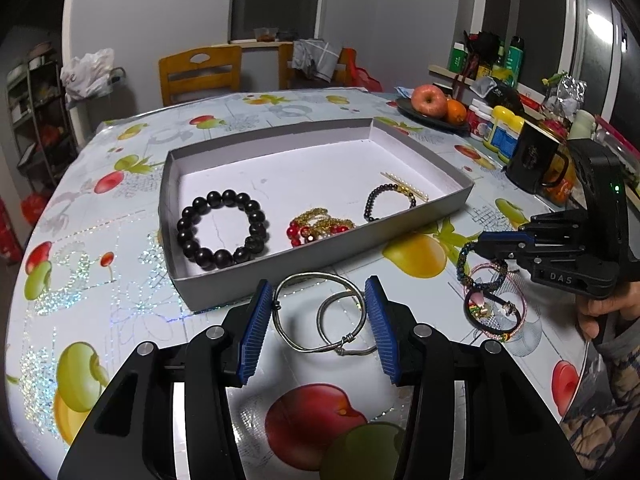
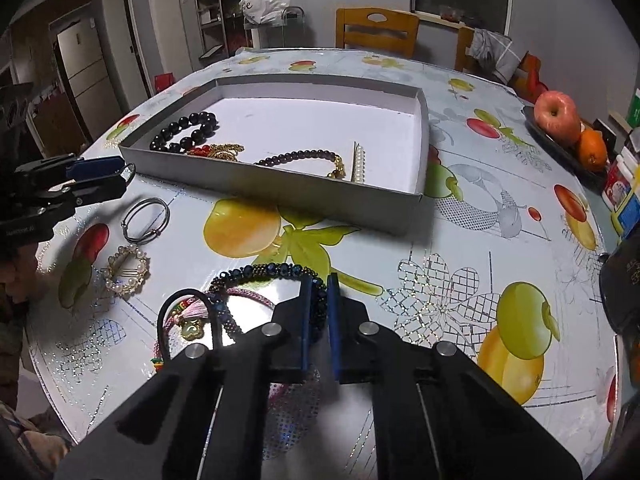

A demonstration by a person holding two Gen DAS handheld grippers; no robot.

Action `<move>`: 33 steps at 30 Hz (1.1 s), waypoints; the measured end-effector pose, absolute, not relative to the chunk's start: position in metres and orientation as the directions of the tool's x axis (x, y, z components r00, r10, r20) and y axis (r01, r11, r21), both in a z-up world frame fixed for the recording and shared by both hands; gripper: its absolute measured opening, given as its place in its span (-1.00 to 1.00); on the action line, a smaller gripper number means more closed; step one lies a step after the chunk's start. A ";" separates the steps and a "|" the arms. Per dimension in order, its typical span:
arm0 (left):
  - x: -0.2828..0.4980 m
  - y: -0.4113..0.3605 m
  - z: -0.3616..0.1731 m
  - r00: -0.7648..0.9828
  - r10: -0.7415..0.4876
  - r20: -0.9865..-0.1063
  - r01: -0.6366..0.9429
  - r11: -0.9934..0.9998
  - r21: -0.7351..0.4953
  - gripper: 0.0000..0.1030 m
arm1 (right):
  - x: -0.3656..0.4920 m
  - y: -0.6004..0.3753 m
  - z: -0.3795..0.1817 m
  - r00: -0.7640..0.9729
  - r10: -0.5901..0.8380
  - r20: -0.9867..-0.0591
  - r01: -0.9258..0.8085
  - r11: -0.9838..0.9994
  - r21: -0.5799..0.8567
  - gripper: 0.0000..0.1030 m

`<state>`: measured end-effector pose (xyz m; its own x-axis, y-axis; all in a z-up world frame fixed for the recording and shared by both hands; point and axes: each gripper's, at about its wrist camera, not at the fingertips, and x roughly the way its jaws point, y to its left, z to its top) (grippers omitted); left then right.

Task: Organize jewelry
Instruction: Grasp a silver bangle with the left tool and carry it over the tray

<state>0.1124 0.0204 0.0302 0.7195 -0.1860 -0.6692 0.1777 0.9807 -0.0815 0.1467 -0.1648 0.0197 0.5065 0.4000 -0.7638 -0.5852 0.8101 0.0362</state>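
My left gripper is shut on a large silver bangle, its blue pads against the ring's two sides just off the table. A smaller silver bangle lies on the cloth beneath. My right gripper is shut on a dark blue beaded bracelet that rests on the table; the left wrist view shows the same grip. The grey tray holds a black bead bracelet, a red and gold piece, a dark bead bracelet and a pearl bar.
Pink cords and a black cord with a charm lie by the blue bracelet, and a pearl clip lies further left. A fruit plate, bottles and a dark mug crowd the table's right side. Wooden chairs stand behind.
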 end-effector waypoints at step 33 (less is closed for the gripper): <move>0.123 0.018 0.108 0.796 -0.167 -0.582 0.207 0.978 0.002 -0.04 | 0.149 -0.145 0.130 0.601 0.568 -0.562 -0.671 0.741 0.033 -0.86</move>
